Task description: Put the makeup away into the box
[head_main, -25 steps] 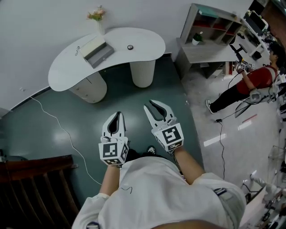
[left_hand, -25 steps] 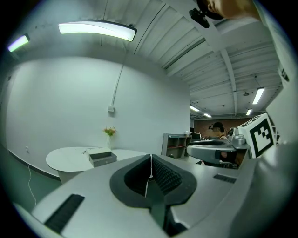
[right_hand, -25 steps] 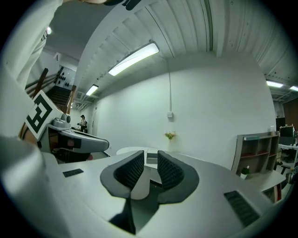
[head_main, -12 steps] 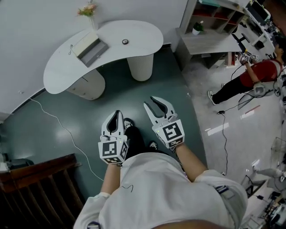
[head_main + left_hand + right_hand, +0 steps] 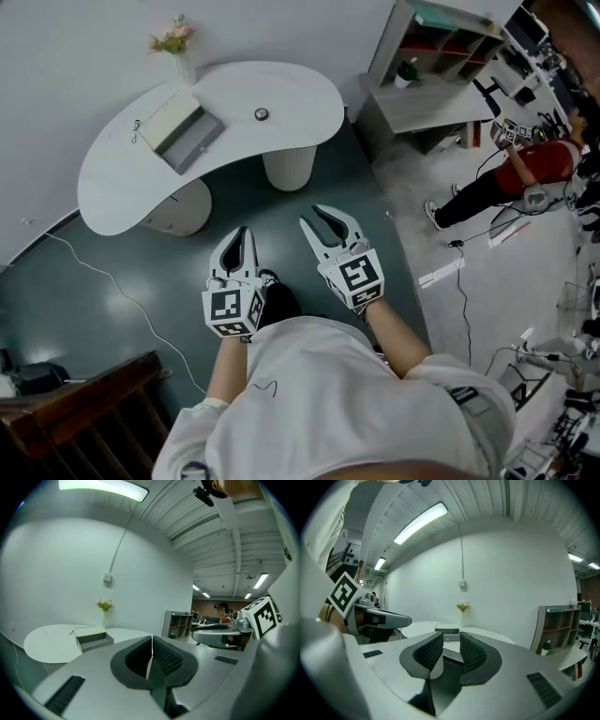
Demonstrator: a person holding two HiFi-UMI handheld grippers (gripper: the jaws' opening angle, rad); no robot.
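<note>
A white curved table stands ahead of me across the dark floor. On it lies an open grey box with its pale lid raised, and a small round dark makeup item sits to the box's right. My left gripper is held in front of my body, jaws together and empty. My right gripper beside it has its jaws apart with nothing between them. The left gripper view shows the box beyond the left gripper. In the right gripper view the box shows past the right gripper.
A vase of flowers stands at the table's far edge. A grey shelf unit is at the right, and a person in red beyond it. A cable runs over the floor; a dark wooden chair is at lower left.
Both grippers have moved forward with me toward the table, which now lies nearer and further left in the head view. The jaws look the same.
</note>
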